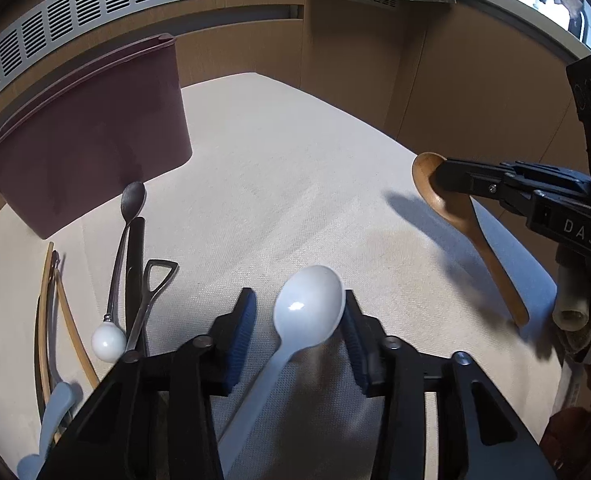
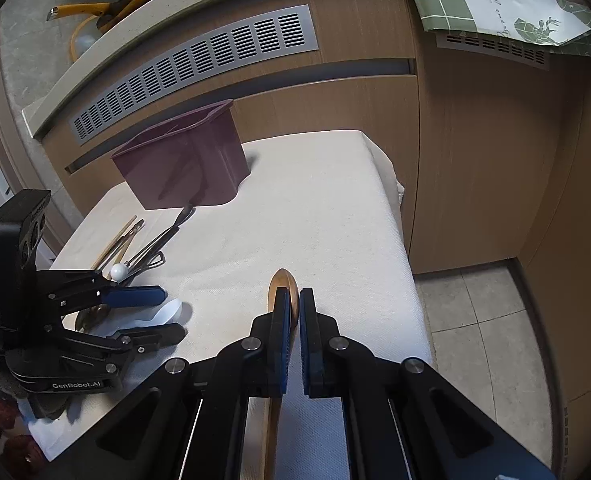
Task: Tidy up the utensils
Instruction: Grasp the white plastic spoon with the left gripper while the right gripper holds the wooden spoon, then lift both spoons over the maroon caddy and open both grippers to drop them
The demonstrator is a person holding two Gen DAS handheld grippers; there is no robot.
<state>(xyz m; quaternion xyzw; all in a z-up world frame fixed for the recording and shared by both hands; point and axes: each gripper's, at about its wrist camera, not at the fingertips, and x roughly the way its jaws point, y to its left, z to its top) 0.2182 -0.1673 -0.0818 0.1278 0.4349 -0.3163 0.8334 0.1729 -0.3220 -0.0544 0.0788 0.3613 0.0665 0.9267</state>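
1. The left claw [image 1: 299, 320] is seen with its blue pads spread; the bowl of a white plastic spoon [image 1: 309, 300] lies between them, a clear gap left on one side, and whether the other pad touches cannot be told
2. The right claw [image 2: 294, 312] is closed narrowly on a wooden spoon [image 2: 282, 280], gripped near the bowl, the handle slanting down toward the near right edge of the tabletop [image 1: 295, 180]
3. At the near left, loose utensils are laid side by side: a white-knobbed metal spoon [image 1: 115, 280], a shovel-handled utensil [image 1: 151, 292] and bamboo chopsticks [image 1: 45, 312]
4. At the far left, a maroon utensil bin [image 1: 95, 140] is stood upright on the cloth-covered tabletop, just beyond the metal spoon's bowl
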